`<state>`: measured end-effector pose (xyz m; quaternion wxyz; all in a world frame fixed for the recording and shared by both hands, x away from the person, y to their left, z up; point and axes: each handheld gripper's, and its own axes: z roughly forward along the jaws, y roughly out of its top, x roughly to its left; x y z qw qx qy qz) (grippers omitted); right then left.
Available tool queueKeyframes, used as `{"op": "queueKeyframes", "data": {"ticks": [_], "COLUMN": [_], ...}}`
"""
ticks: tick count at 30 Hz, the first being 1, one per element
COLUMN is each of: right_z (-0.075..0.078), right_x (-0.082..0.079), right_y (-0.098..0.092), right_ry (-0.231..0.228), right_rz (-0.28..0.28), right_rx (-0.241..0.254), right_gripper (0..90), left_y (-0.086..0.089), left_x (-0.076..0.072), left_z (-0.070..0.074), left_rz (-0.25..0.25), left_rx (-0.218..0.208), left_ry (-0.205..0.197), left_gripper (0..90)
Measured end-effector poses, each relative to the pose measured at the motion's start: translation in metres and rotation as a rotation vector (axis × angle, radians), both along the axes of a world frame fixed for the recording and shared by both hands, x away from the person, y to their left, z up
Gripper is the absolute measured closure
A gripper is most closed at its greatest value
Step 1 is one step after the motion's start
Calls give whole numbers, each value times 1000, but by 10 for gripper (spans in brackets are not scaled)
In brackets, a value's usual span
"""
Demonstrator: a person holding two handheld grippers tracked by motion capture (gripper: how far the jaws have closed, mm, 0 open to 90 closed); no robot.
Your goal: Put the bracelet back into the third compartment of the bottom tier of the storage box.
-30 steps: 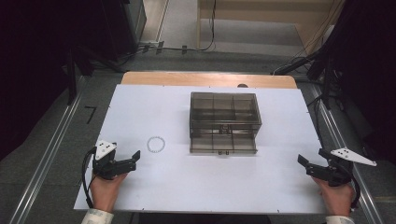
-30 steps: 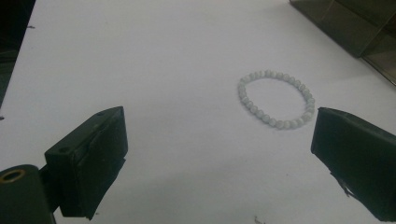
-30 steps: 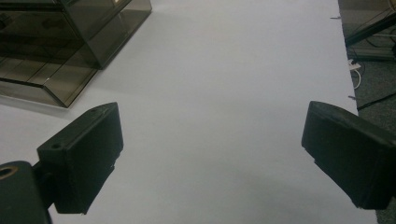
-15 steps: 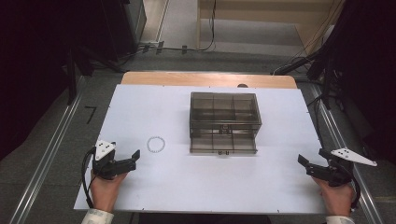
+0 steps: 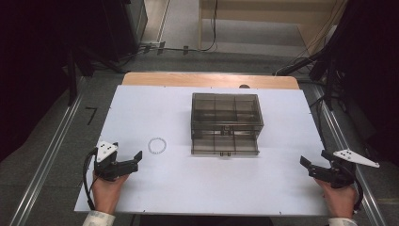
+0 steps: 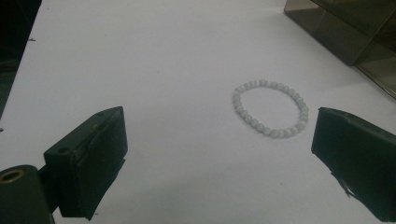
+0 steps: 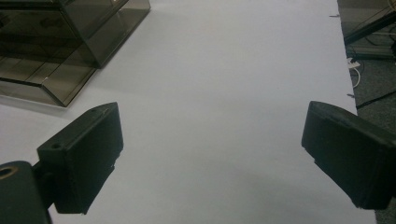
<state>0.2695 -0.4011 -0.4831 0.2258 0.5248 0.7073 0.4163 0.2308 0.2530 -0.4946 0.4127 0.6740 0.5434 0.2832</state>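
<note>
The bracelet [image 5: 157,145] lies flat on the tabletop [image 5: 141,108] just ahead and a bit right of the left tool [image 5: 134,161], jaws wide apart, way closer than the right tool [image 5: 308,167], also spread, beyond the box [image 5: 225,123].

The high view looks forward and down over the whole white table [image 5: 155,113]. Each gripper view sits low near it, facing the far smoky transparent plastic drawer box [image 5: 225,123], which all share.

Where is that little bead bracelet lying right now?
In the high view, the bead bracelet lies flat on the white table, left of the smoky plastic drawer box and just ahead of the left hand-held gripper, whose jaws stand open.
</note>
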Motion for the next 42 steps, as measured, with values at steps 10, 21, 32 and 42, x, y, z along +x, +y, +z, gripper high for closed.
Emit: {"op": "queueKeyframes", "data": {"ticks": [10, 21, 32, 42], "right_z": [-1, -1, -3, -3], "right_x": [1, 1, 2, 3], "right_y": [0, 1, 2, 3], "right_ry": [5, 9, 17, 23], "right_rz": [2, 5, 5, 3], "right_rx": [-4, -9, -21, -29], "right_gripper": [41, 41, 41, 41], "left_y": [-3, -6, -15, -17], "left_x": [3, 8, 14, 19], "left_z": [0, -1, -2, -2], "left_rz": [-7, -9, -29, -31], "left_rx": [0, -2, 32, 37], "left_ry": [-6, 1, 3, 2], "left_gripper": [46, 48, 60, 60]}}
